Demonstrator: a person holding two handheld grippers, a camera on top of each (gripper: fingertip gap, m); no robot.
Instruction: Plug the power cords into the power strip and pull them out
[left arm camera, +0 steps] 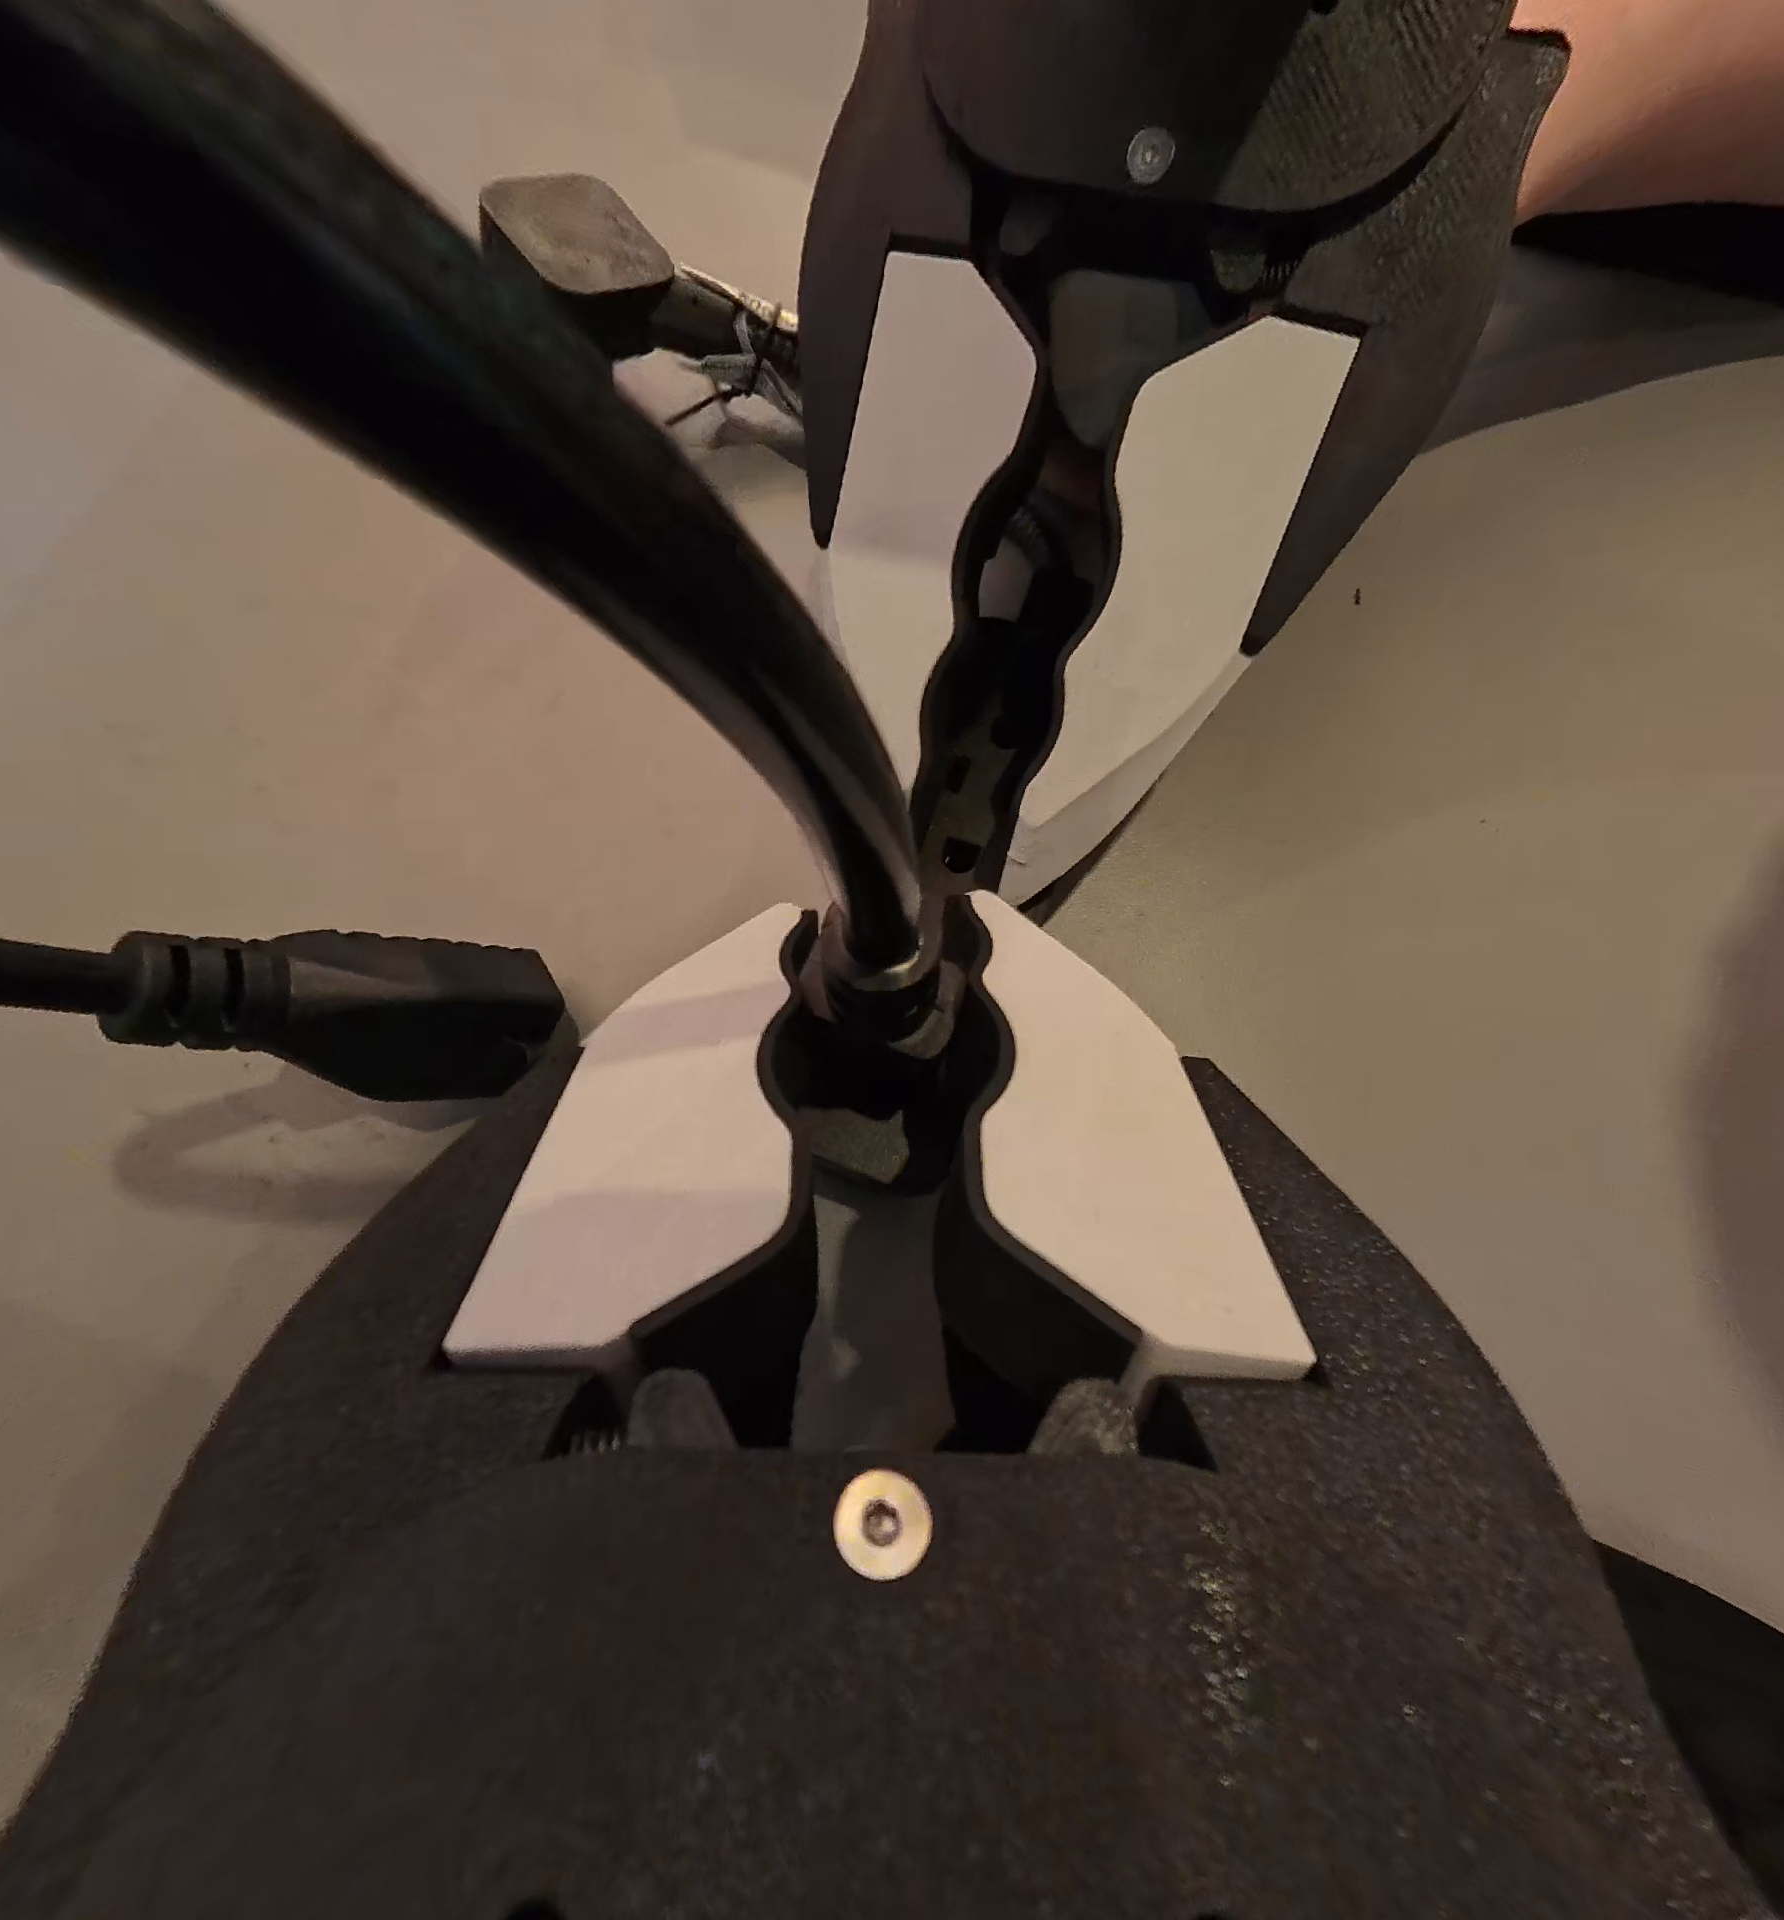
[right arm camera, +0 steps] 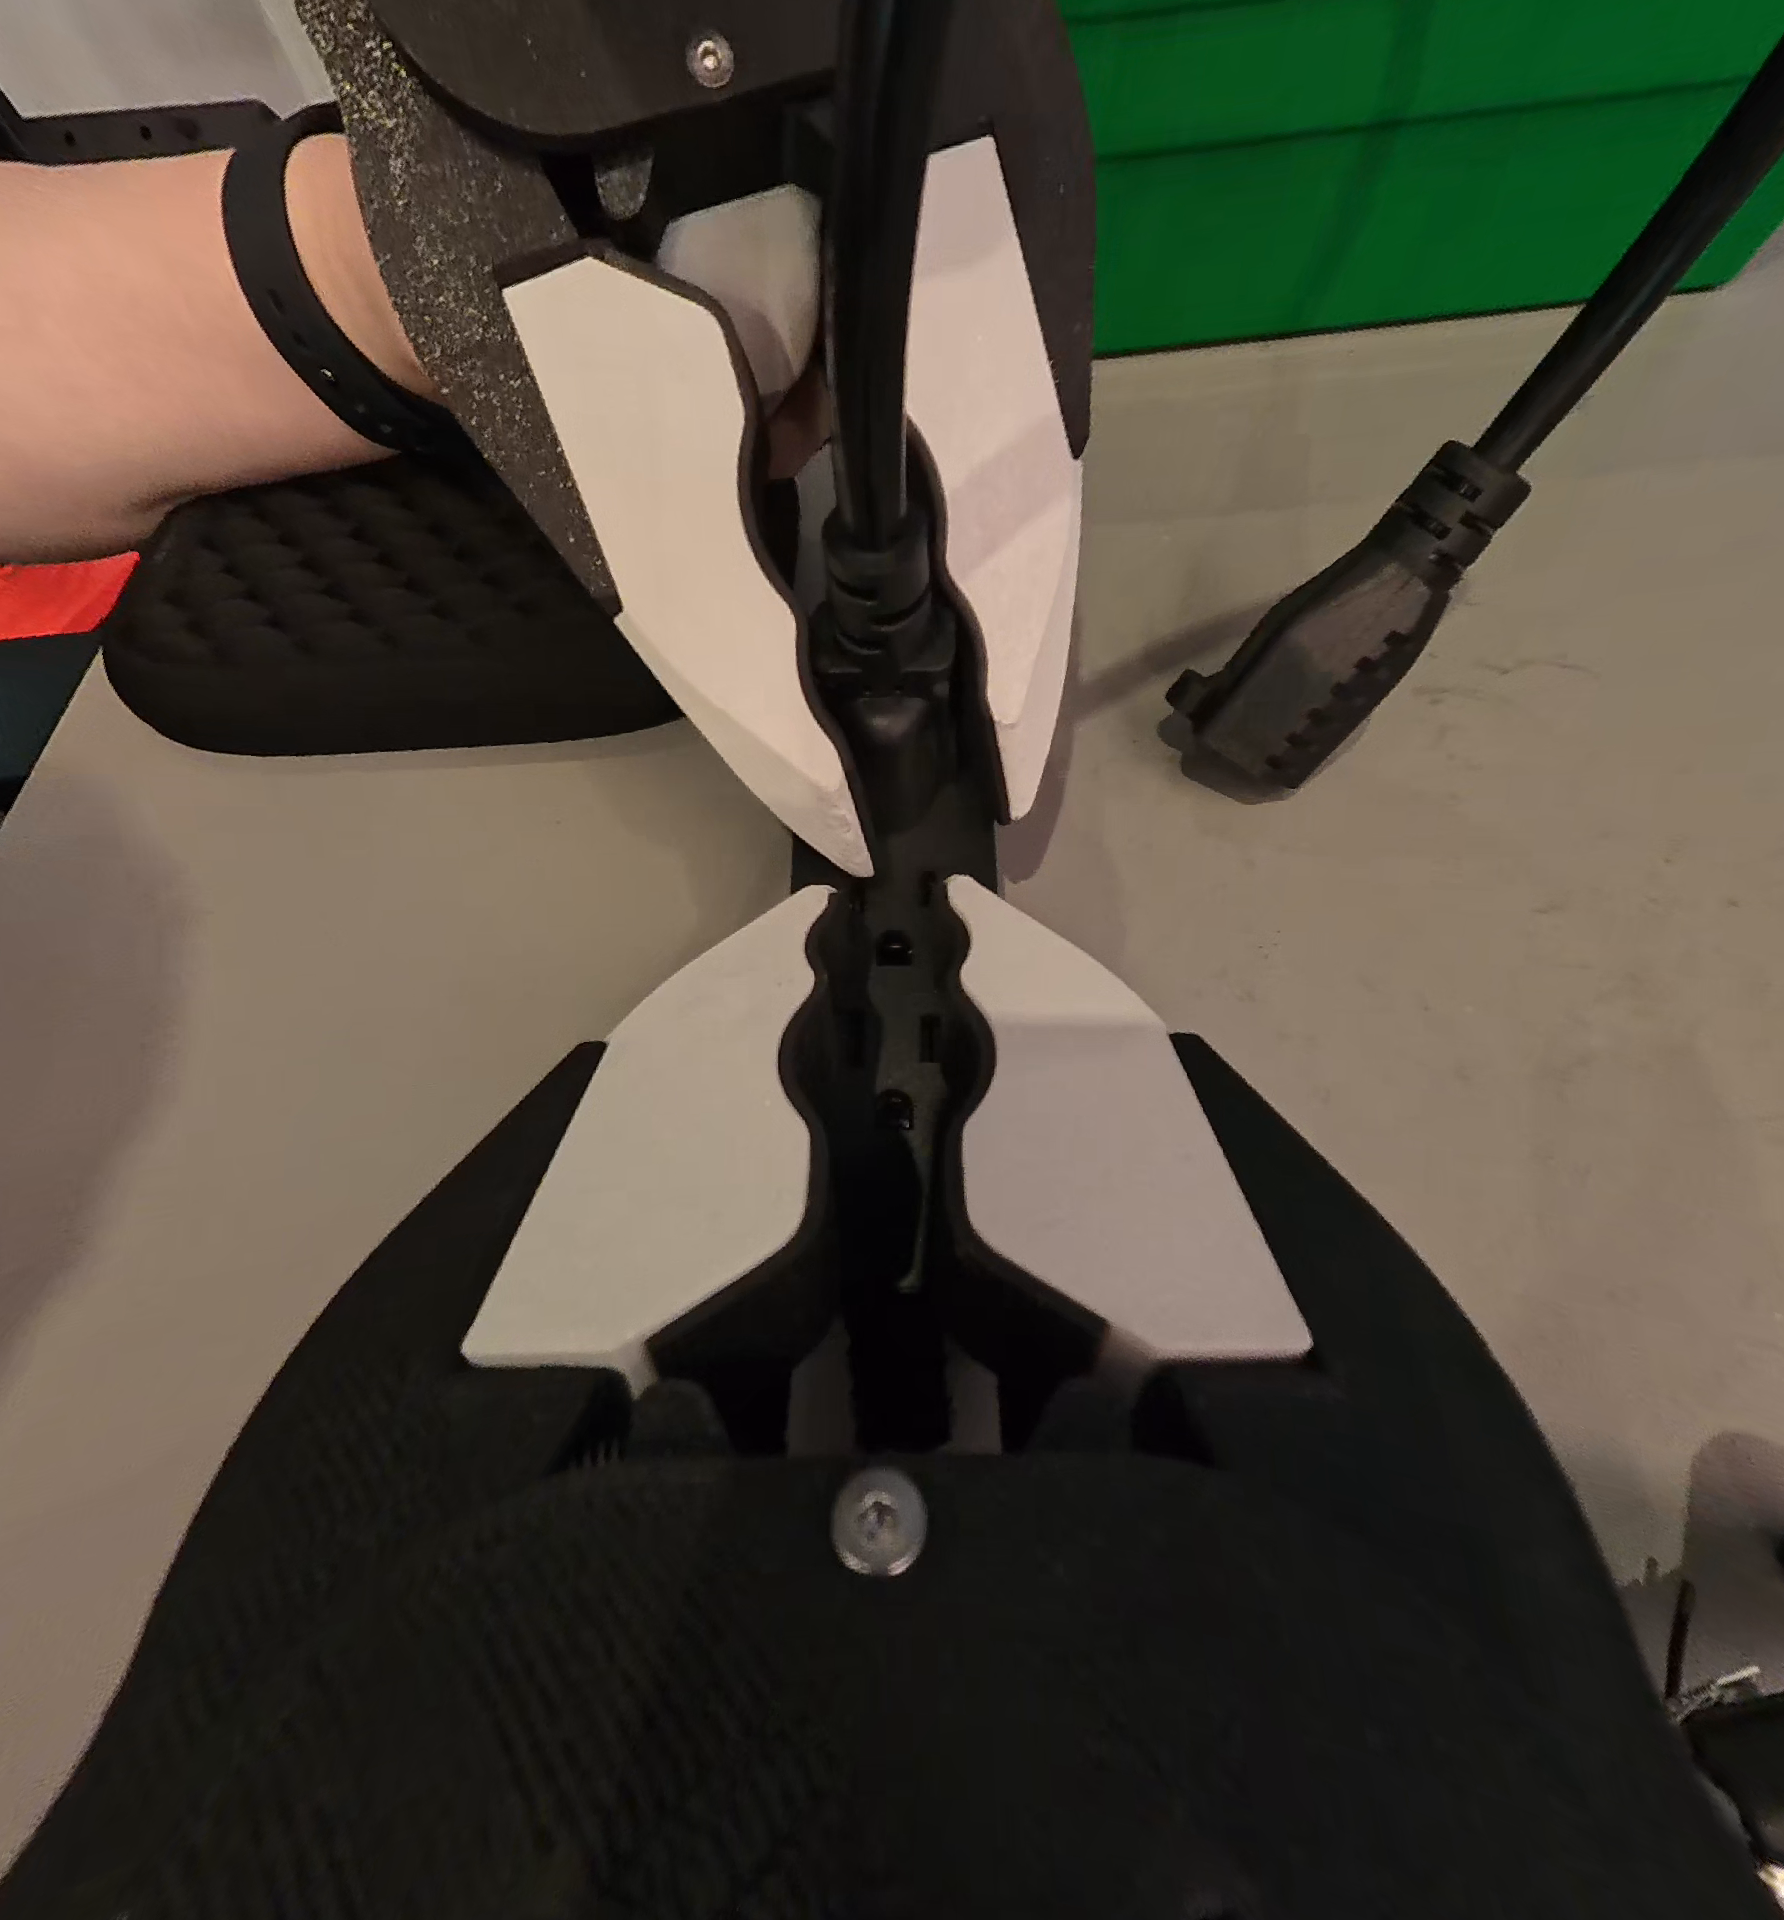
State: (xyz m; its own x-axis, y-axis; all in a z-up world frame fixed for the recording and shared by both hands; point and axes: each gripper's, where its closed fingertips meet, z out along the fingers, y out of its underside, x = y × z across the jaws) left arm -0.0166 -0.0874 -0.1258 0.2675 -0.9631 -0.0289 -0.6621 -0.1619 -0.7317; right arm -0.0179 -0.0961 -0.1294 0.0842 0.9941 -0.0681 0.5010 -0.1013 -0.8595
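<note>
Left wrist view. My left hand-held gripper (left arm camera: 883, 920) is closed on the plug end of a black power cord (left arm camera: 514, 488), whose cable arcs up and away to the upper left. Directly opposite, tip to tip, the right hand-held gripper (left arm camera: 981, 831) clamps the black power strip (left arm camera: 971, 769); its socket slots show in the narrow gap between those fingers. On the pale bench (left arm camera: 244, 675), a loose cord connector (left arm camera: 348, 1013) lies close at my left, and a second plug (left arm camera: 576, 244) with tied wires lies beyond it. The bench surface to the right is open.

Right wrist view. My right hand-held gripper (right arm camera: 888, 894) is closed on the power strip (right arm camera: 903, 1049), which runs lengthwise between its fingers. The left hand-held gripper (right arm camera: 935, 821) meets it head-on, holding the cord plug (right arm camera: 883, 665) at the strip's far end; I cannot tell whether the plug is fully seated. A person's wrist with a black band (right arm camera: 285, 301) holds that gripper above a black padded rest (right arm camera: 368, 613) at the bench edge (right arm camera: 46, 748). At right, the loose connector (right arm camera: 1324, 655) lies apart from the strip, in front of green bins (right arm camera: 1387, 166).
</note>
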